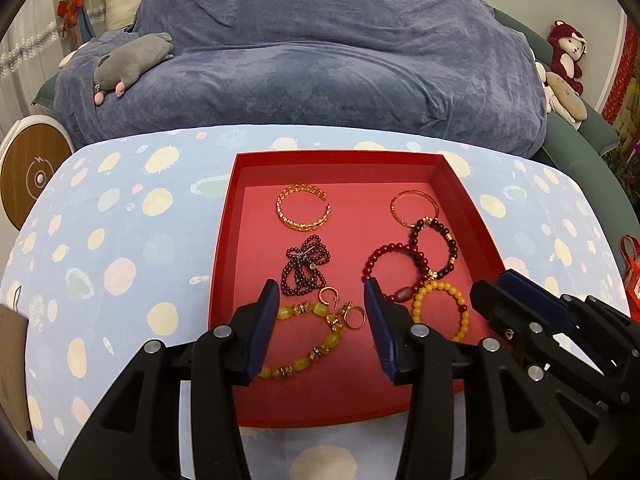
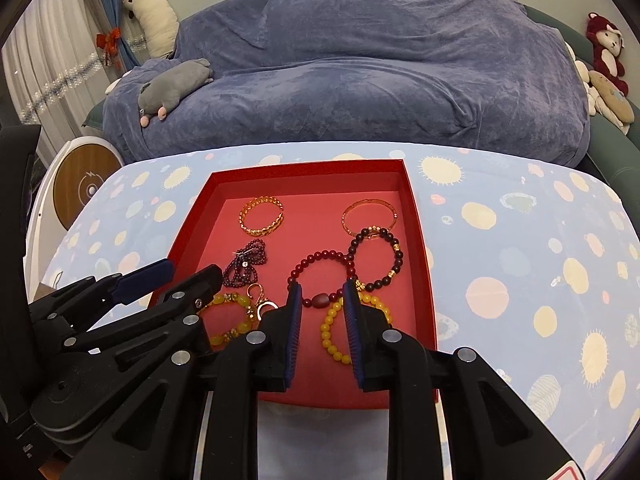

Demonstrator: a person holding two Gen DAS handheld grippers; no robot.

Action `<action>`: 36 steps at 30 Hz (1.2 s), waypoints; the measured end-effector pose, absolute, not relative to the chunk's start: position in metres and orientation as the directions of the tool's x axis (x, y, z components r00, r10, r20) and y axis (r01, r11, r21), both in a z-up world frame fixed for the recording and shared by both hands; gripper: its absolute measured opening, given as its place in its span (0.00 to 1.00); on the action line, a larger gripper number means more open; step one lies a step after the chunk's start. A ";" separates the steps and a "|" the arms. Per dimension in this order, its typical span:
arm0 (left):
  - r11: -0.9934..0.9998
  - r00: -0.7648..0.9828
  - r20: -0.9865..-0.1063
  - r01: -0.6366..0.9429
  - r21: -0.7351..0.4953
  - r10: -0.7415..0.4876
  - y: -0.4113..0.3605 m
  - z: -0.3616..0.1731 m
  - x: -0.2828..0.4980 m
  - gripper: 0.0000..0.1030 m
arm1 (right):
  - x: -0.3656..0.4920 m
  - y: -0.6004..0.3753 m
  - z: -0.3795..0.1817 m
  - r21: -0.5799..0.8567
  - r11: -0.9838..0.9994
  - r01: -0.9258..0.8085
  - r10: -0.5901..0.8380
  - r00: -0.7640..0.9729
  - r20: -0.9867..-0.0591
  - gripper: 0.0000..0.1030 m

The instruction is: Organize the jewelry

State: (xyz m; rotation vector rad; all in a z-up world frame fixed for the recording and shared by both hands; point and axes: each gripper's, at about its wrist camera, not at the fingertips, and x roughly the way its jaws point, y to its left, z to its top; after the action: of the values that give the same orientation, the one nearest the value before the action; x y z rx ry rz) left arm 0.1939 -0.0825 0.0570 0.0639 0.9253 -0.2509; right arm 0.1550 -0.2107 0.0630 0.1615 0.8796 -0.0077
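A: Both grippers empty? The left gripper [image 1: 320, 294] has its jaws apart over the chunky yellow bracelet [image 1: 308, 344].

B: Yep, the right gripper [image 2: 321, 294] is narrowly parted too, nothing pinched. All the jewelry sits in the red tray [image 2: 420, 280], gold bangles [image 1: 303, 208] farthest.

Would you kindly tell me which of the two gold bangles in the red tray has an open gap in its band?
The patterned gold cuff at the tray's far left; its band ends in a gap. The plain gold bangle at far right is a closed ring.
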 end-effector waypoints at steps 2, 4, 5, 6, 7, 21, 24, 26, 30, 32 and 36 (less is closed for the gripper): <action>0.969 0.573 -0.798 0.241 -0.053 -0.186 -0.083 0.058 0.186 0.41 | 0.148 -0.210 0.065 0.128 0.988 0.081 0.047 0.640 -0.767 0.21; 0.970 0.571 -0.800 0.238 -0.054 -0.184 -0.083 0.060 0.179 0.41 | 0.141 -0.210 0.065 0.123 0.988 0.089 0.038 0.638 -0.769 0.22; 0.971 0.573 -0.799 0.235 -0.053 -0.183 -0.082 0.061 0.175 0.41 | 0.137 -0.210 0.066 0.122 0.988 0.097 0.033 0.636 -0.771 0.24; 0.972 0.574 -0.799 0.231 -0.051 -0.178 -0.081 0.061 0.172 0.41 | 0.133 -0.211 0.066 0.118 0.987 0.108 0.022 0.635 -0.772 0.28; 0.972 0.575 -0.799 0.228 -0.050 -0.176 -0.080 0.062 0.169 0.41 | 0.130 -0.211 0.067 0.114 0.987 0.118 0.013 0.635 -0.772 0.30; 0.987 0.606 -0.790 0.163 0.003 -0.097 -0.069 0.065 0.133 0.64 | 0.086 -0.216 0.069 0.074 0.979 0.190 -0.068 0.648 -0.759 0.55; 0.991 0.615 -0.785 0.136 0.013 -0.074 -0.063 0.065 0.128 0.72 | 0.079 -0.219 0.068 0.080 0.974 0.210 -0.078 0.651 -0.755 0.66; 0.992 0.618 -0.783 0.125 0.018 -0.064 -0.061 0.065 0.126 0.75 | 0.074 -0.221 0.068 0.087 0.971 0.221 -0.081 0.654 -0.752 0.72; 0.993 0.617 -0.785 0.118 0.027 -0.052 -0.057 0.062 0.121 0.78 | 0.068 -0.221 0.065 0.088 0.971 0.224 -0.082 0.653 -0.753 0.81; 0.993 0.615 -0.787 0.112 0.032 -0.044 -0.055 0.059 0.118 0.80 | 0.066 -0.220 0.063 0.097 0.971 0.218 -0.071 0.650 -0.757 0.81; 0.994 0.611 -0.791 0.103 0.039 -0.033 -0.052 0.055 0.114 0.83 | 0.063 -0.219 0.059 0.092 0.972 0.217 -0.073 0.649 -0.757 0.83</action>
State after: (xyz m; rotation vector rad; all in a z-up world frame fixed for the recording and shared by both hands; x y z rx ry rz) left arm 0.1136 -0.0518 0.0548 0.0832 0.9098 -0.0786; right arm 0.0630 -0.2193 0.0592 0.1811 0.8494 -0.1658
